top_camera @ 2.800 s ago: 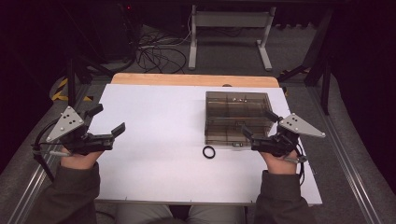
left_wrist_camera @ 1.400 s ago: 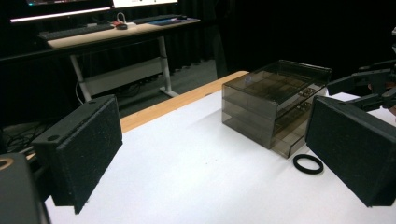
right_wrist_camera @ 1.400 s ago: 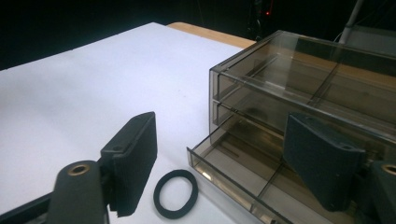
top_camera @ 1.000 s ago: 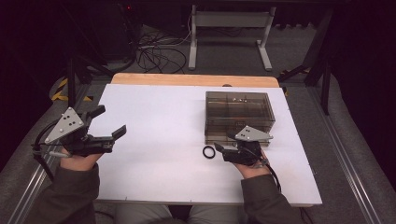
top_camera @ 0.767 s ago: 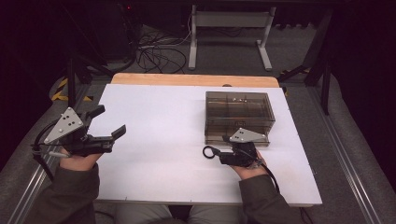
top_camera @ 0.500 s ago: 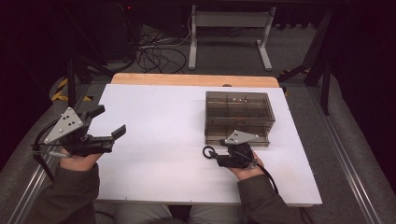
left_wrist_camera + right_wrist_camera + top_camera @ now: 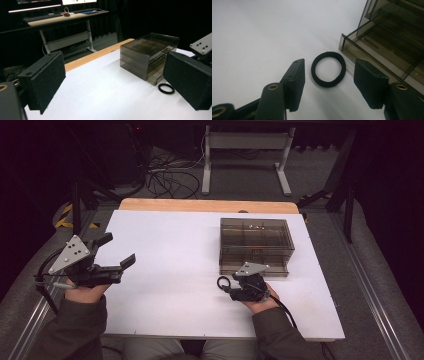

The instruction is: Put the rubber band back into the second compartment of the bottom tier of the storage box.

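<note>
moved: right gripper (image 7: 329,82) has come in low to the ring (image 7: 328,69)
right jaws: open, straddling ring, gripping nothing
left gripper (image 7: 117,254): wide open, empty
drawer box (image 7: 255,246): just beyond ring

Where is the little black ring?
The black ring lies flat on the white table, between the right gripper's open jaws, beside the smoky plastic drawer box.
</note>
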`<action>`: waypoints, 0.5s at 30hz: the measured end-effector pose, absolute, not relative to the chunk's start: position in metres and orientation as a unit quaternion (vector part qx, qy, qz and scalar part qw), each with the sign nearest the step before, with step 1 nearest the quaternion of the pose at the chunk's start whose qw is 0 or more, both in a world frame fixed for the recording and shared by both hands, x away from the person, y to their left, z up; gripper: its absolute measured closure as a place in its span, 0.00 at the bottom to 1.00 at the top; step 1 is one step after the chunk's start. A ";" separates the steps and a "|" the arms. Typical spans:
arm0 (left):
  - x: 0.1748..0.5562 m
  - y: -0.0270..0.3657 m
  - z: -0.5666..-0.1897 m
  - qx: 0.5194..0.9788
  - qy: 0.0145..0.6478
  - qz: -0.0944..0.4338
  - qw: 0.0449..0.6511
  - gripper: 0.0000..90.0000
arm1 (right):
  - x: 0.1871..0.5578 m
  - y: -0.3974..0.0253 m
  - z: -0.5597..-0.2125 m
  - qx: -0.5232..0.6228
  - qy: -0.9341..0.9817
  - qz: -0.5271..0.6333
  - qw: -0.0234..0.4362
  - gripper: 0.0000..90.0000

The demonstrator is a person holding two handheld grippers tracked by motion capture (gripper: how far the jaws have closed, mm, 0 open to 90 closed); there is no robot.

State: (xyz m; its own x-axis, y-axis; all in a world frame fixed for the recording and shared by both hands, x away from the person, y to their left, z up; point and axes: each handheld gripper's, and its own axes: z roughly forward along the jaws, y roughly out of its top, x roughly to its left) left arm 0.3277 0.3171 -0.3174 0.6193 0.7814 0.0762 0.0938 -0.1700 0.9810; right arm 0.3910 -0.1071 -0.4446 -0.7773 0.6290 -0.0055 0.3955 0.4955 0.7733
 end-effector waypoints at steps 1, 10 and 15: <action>0.328 0.317 -0.317 0.702 0.312 0.304 0.564 0.06 | 0.391 -0.106 -0.445 0.300 0.853 0.401 0.144 0.48; 0.328 0.317 -0.318 0.702 0.313 0.306 0.563 0.06 | 0.394 -0.101 -0.453 0.303 0.858 0.390 0.139 0.46; 0.328 0.317 -0.318 0.702 0.314 0.304 0.563 0.06 | 0.396 -0.098 -0.457 0.307 0.858 0.387 0.142 0.45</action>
